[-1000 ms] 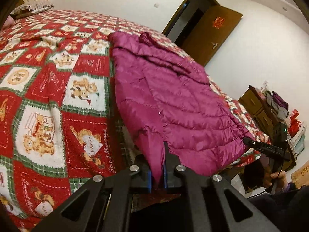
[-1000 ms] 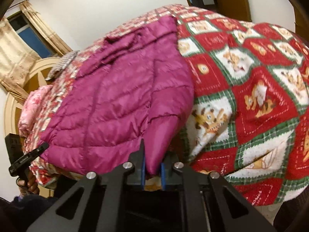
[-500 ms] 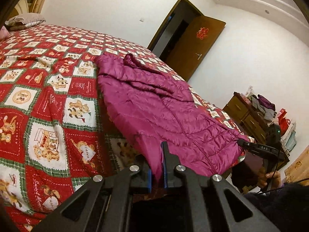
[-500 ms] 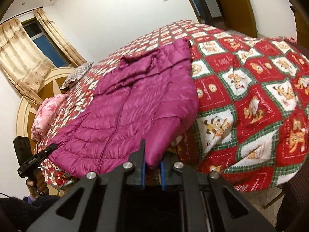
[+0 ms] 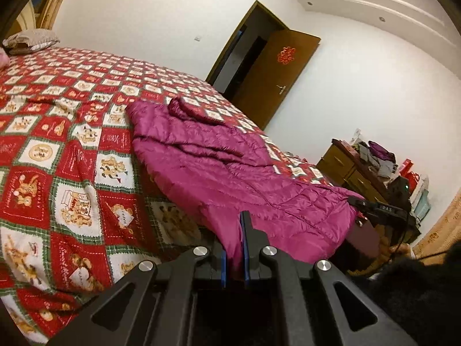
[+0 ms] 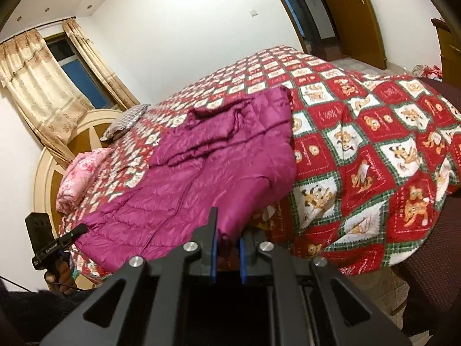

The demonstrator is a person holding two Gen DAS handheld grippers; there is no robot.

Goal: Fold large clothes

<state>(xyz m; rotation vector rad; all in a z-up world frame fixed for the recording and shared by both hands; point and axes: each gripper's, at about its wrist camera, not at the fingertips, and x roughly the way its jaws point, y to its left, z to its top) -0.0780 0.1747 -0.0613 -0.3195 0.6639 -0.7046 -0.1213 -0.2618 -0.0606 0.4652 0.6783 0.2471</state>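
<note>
A magenta quilted down jacket [image 5: 219,173] lies lengthwise on the bed, hem end toward me and hanging over the bed's edge. It also shows in the right wrist view [image 6: 207,173]. My left gripper [image 5: 234,248] is shut on one hem corner of the jacket. My right gripper [image 6: 227,248] is shut on the other hem corner, its blue pads a little apart around the fabric. Each view shows the other gripper beside the jacket's far hem corner.
The bed carries a red, white and green bear-patterned quilt [image 5: 66,155]. Pillows [image 6: 80,173] lie by the round headboard [image 6: 52,158]. A wooden dresser [image 5: 354,170] piled with clutter stands right of the bed. A brown door [image 5: 273,80] stands open behind.
Both grippers have pulled back and down from the bed with the hem held, drawing the jacket toward the bed's edge. More of the room shows now.
</note>
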